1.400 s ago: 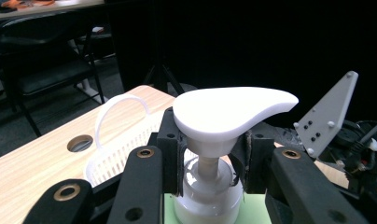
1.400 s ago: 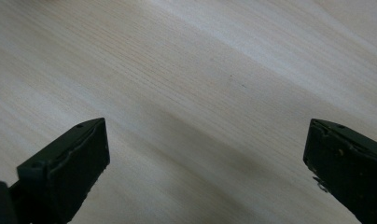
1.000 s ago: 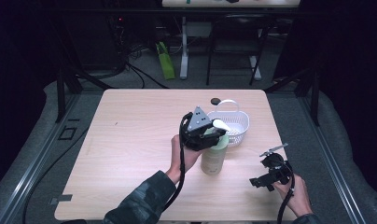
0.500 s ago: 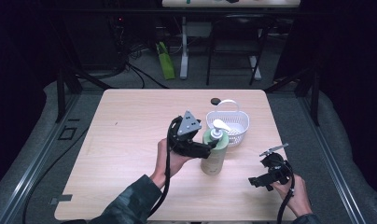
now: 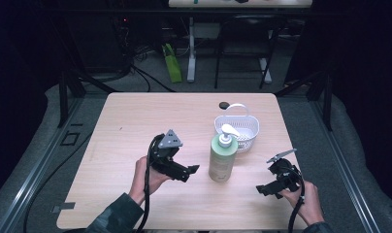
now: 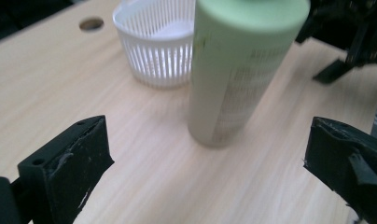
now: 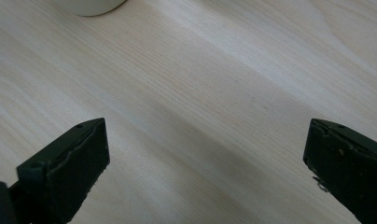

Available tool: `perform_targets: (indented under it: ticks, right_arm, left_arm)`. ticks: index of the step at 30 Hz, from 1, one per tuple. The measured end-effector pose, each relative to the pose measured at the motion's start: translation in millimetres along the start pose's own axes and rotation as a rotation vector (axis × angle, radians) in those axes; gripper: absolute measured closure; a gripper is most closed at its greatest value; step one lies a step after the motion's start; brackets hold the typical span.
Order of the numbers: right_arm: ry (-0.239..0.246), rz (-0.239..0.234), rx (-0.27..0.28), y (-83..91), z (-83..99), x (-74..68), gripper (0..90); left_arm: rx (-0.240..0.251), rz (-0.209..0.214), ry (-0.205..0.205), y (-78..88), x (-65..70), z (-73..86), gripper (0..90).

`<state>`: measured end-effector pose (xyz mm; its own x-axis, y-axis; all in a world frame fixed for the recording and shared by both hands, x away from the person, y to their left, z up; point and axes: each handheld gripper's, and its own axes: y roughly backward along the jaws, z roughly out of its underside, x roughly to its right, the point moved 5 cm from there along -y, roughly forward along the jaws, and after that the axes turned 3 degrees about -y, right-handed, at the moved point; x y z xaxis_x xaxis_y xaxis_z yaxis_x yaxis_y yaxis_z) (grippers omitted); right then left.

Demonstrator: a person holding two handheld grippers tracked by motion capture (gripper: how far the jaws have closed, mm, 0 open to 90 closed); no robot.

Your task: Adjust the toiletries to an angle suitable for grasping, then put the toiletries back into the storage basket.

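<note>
A pale green pump bottle (image 5: 221, 161) with a white pump head stands upright on the wooden table (image 5: 136, 121), just in front of a white slatted basket (image 5: 238, 129). My left gripper (image 5: 190, 173) is to the bottle's left and apart from it. Its jaws have just been opening and stand wide with nothing between them. In the left gripper view the bottle (image 6: 238, 79) rises ahead of the left gripper (image 6: 207, 140), with the basket (image 6: 154, 42) behind it. My right gripper (image 5: 264, 188) rests low at the bottle's right, open over bare wood (image 7: 205, 144).
A small dark round spot (image 5: 224, 104) lies on the table behind the basket. The table's left half is bare wood. A green object (image 5: 171, 63) and chair legs stand on the floor beyond the far edge.
The left gripper has opened, let go of the bottle and drawn back to the left. The bottle stays upright on the table. The right gripper has not moved.
</note>
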<state>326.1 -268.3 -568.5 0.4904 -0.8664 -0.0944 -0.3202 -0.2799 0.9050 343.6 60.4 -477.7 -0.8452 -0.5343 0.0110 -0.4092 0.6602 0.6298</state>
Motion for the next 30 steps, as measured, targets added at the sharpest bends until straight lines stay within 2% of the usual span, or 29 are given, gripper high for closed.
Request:
perform_targets:
  ticks: [1, 5, 6, 7, 8, 9, 10, 11, 12, 14, 15, 17, 20, 21, 22, 24, 27, 30]
  right_arm:
    - [0.0, 0.0, 0.0, 0.0, 0.0, 0.0, 0.0]
    - [0.017, 0.006, 0.009, 0.9, -0.4, -1.0, 0.0]
    - [0.008, 0.014, 0.009, 0.6, -0.4, 0.5, 0.3]
    - [0.008, 0.014, 0.009, 0.6, -0.4, 0.5, 0.3]
    - [0.003, 0.008, 0.011, -0.1, -0.6, 0.6, 0.4]
    - [0.003, 0.008, 0.011, -0.1, -0.6, 0.6, 0.4]
    - [0.003, -0.001, 0.005, -0.3, -0.5, -1.1, 1.2]
    - [0.015, 0.004, 0.008, -0.4, -0.5, -0.8, 1.7]
    - [0.015, 0.004, 0.008, -0.4, -0.5, -0.8, 1.7]
    - [0.033, 0.011, 0.004, 0.8, -0.5, -3.0, 2.8]
    - [0.033, 0.011, 0.004, 0.8, -0.5, -3.0, 2.8]
    - [0.035, 0.005, 0.002, 0.7, -0.3, -4.2, 3.2]
    - [0.044, 0.014, 0.0, 0.1, -0.3, -4.7, 4.0]
    - [0.05, 0.029, -0.002, 0.3, -0.3, -5.5, 6.0]
    - [0.108, 0.092, -0.006, 1.7, -0.6, -8.7, 9.5]
    - [0.121, 0.103, -0.003, 2.2, -0.9, -9.6, 10.7]
    - [0.134, 0.099, 0.0, 2.7, -1.7, -14.1, 9.6]
    - [0.12, 0.084, 0.017, 4.8, -1.8, -13.2, 6.9]
  left_arm:
    - [0.0, 0.0, 0.0, 0.0, 0.0, 0.0, 0.0]
    - [-0.052, 0.016, 0.01, 2.4, -7.7, 24.6, 0.0]
    - [-0.101, 0.041, 0.028, 1.5, -11.0, 34.3, 0.0]
    - [-0.101, 0.041, 0.028, 1.5, -11.0, 34.3, 0.0]
    - [-0.141, 0.042, 0.043, 0.7, -15.6, 45.3, 0.0]
    - [-0.141, 0.042, 0.043, 0.7, -15.6, 45.3, 0.0]
    - [-0.181, 0.041, 0.054, 0.1, -19.2, 56.1, 0.0]
    - [-0.181, 0.041, 0.054, 0.1, -19.2, 56.1, 0.0]
    - [-0.21, 0.035, 0.051, 0.1, -21.5, 61.5, 0.0]
    - [-0.258, 0.03, 0.073, 3.2, -27.4, 76.1, 0.0]
    - [-0.258, 0.03, 0.073, 3.2, -27.4, 76.1, 0.0]
    - [-0.288, -0.001, 0.076, 7.5, -33.4, 85.2, 0.0]
    - [-0.296, -0.012, 0.103, 13.8, -39.4, 93.1, 0.0]
    - [-0.297, -0.014, 0.113, 15.6, -41.4, 95.0, 0.0]
    - [-0.312, -0.015, 0.121, 17.2, -43.9, 98.4, 0.0]
    - [-0.324, -0.03, 0.119, 17.6, -45.8, 100.1, 0.0]
    - [-0.324, -0.038, 0.12, 17.7, -47.5, 102.7, 0.0]
    - [-0.378, -0.043, 0.11, 14.6, -47.6, 107.7, 0.0]
